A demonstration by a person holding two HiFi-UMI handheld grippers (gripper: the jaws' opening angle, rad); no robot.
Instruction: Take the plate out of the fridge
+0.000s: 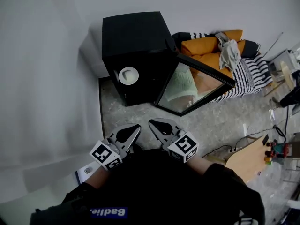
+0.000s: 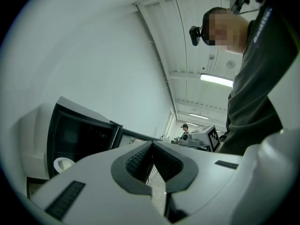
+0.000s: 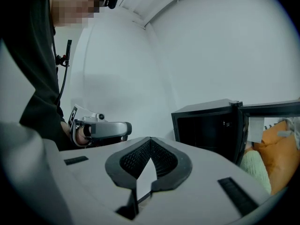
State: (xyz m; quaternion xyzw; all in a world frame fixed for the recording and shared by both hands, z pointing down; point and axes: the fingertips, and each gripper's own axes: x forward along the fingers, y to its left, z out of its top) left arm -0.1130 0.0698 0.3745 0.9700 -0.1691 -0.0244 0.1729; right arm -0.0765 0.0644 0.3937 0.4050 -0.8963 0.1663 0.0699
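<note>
Plate (image 1: 128, 75): white, round, lying inside the open black fridge (image 1: 136, 36), low in the compartment. It is ahead of both hand-held grippers and well apart from them, a little to the left gripper's side; the left gripper view shows it low and left of that gripper's closed tips. Whether anything lies on it is too small to tell. Fridge door (image 1: 194, 86) stands swung wide to the right, ahead of the right hand-held gripper (image 1: 150, 122), so the opening is unobstructed. The fridge stands on the floor (image 1: 211, 125) against a pale wall. A sofa with orange cushions (image 1: 206, 46) is beyond the door, off to the right. Left hand-held gripper (image 1: 138, 125): jaws together, nothing between the pads. Right hand-held gripper: the same, closed and empty. The two are held close side by side, near the person's body, pointing toward the fridge. Judgement: the step in hand is the approach. The door is already open, the plate is untouched, and no reach has gone into the compartment. The next move calls for carrying one hand-held gripper forward and down to the plate's level. Its jaws must part before arrival, then take the near rim edge-on. The lift-out should stay level and clear of the door edge.
</note>
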